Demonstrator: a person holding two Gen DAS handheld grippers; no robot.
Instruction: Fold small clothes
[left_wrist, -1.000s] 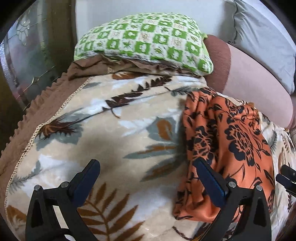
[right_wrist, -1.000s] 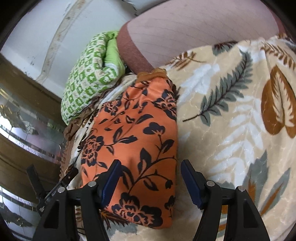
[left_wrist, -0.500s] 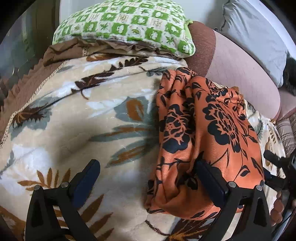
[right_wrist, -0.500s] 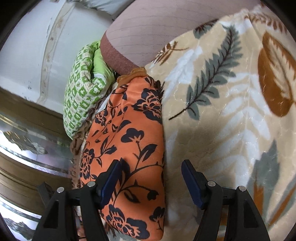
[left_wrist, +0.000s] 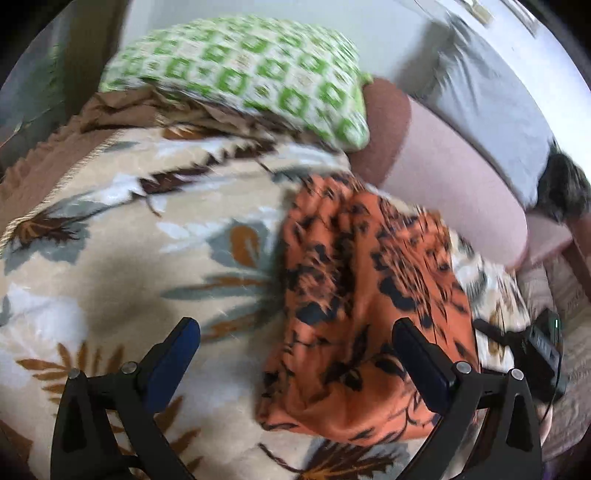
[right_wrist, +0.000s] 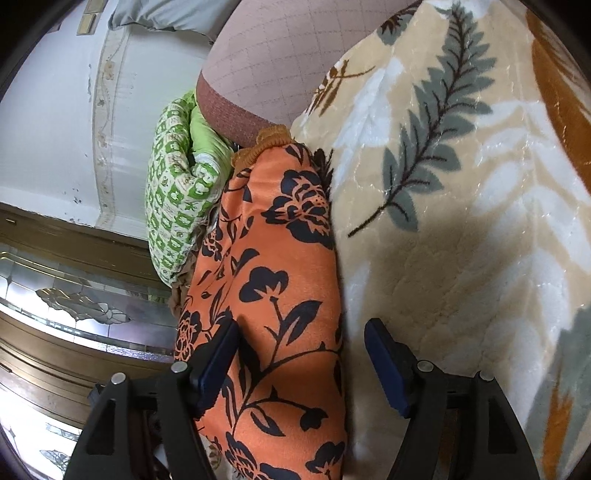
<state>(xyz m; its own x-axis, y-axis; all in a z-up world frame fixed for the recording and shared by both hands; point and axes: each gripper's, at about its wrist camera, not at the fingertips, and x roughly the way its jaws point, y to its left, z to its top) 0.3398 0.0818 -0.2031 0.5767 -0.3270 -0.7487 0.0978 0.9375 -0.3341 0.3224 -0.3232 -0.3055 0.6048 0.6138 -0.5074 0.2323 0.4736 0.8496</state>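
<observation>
Since the earlier frame, both my grippers have tilted; the orange black-flowered folded garment (right_wrist: 273, 295) fills more of the right view, lying on the cream leaf-print fleece blanket (left_wrist: 129, 266). Left view alone shows my right gripper's black body at its right edge and a grey pillow (left_wrist: 491, 122); it's motion-blurred. Right view alone shows the garment's ruffled orange hem. Left gripper (left_wrist: 295, 350) stands wide open, empty, right pad over the garment. Right gripper (right_wrist: 299, 354) is opening, pointing down along the garment's edge, which sits between the pads ungripped. Green-and-white checked pillow (left_wrist: 240, 70) lies beyond.
</observation>
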